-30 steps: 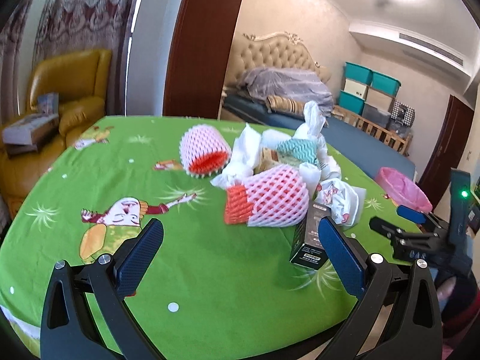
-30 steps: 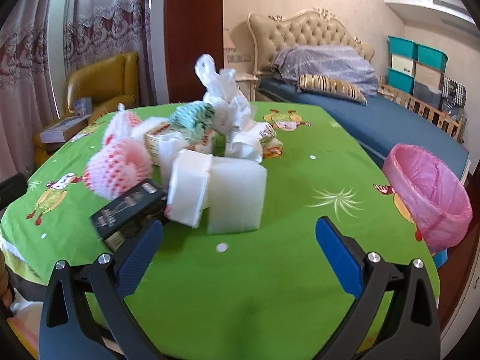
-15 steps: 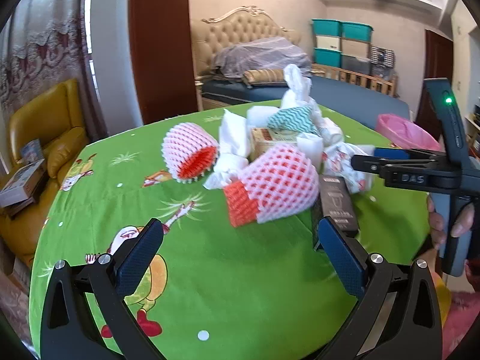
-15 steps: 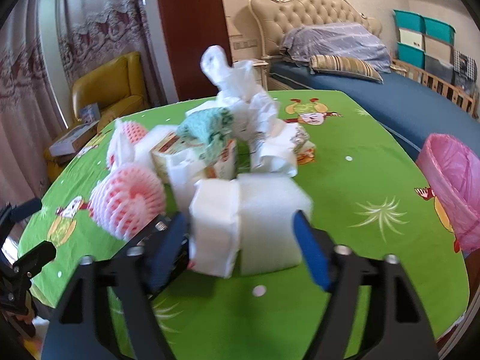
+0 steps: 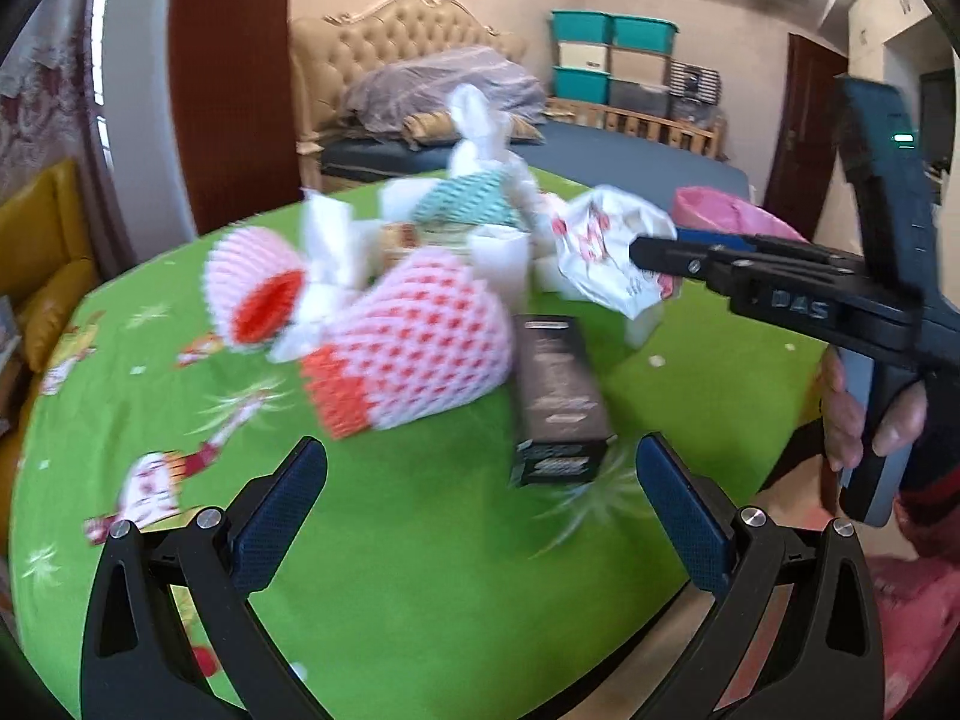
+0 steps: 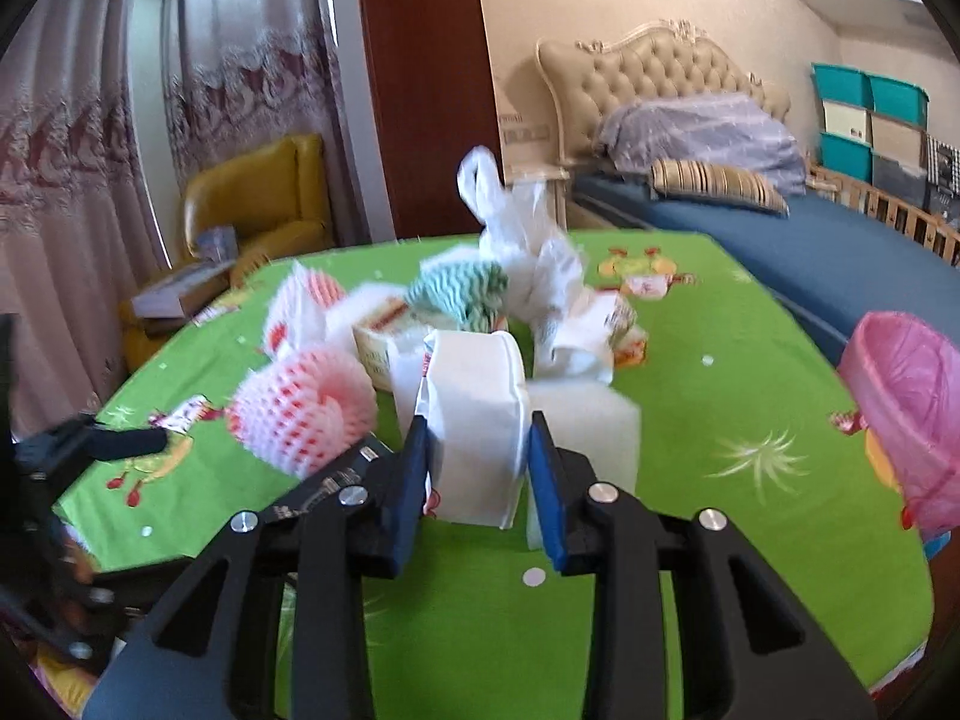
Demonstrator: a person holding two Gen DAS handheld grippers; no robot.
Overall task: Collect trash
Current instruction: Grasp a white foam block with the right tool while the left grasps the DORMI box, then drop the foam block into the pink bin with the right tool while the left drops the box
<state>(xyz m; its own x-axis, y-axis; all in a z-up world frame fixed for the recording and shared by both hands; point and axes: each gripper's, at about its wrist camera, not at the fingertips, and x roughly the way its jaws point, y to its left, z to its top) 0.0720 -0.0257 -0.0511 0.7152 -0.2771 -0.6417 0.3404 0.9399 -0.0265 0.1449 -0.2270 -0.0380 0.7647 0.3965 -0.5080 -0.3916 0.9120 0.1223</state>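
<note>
**Right tool pinches a white wrapper over the trash pile**

The right tool (image 6: 478,468) has its blue fingers (image 6: 543,480) pressed on both sides of a white wrapper (image 6: 477,420). The wrapper covers the white foam block (image 6: 591,426) behind it, so only part of the block shows. In the left wrist view the same wrapper (image 5: 606,252) sits at the tip of the right tool (image 5: 654,255), and the print on it is too blurry to read.

The left tool (image 5: 480,516) is spread wide and holds nothing. It hangs above the green desk (image 5: 420,570), near a black box (image 5: 555,396) whose label cannot be read. Next to the box lies a pink foam net (image 5: 414,360), and another pink net (image 5: 252,288) lies behind it. The rest of the trash is heaped together and smeared by blur: a teal wavy paper (image 6: 459,288) and a white plastic bag (image 6: 510,228) can be picked out.

A pink trash bag (image 6: 906,420) stands at the right edge of the desk, cut off by the picture's rim. In the left wrist view the pink trash bag (image 5: 720,216) is mostly hidden behind the right tool.
</note>
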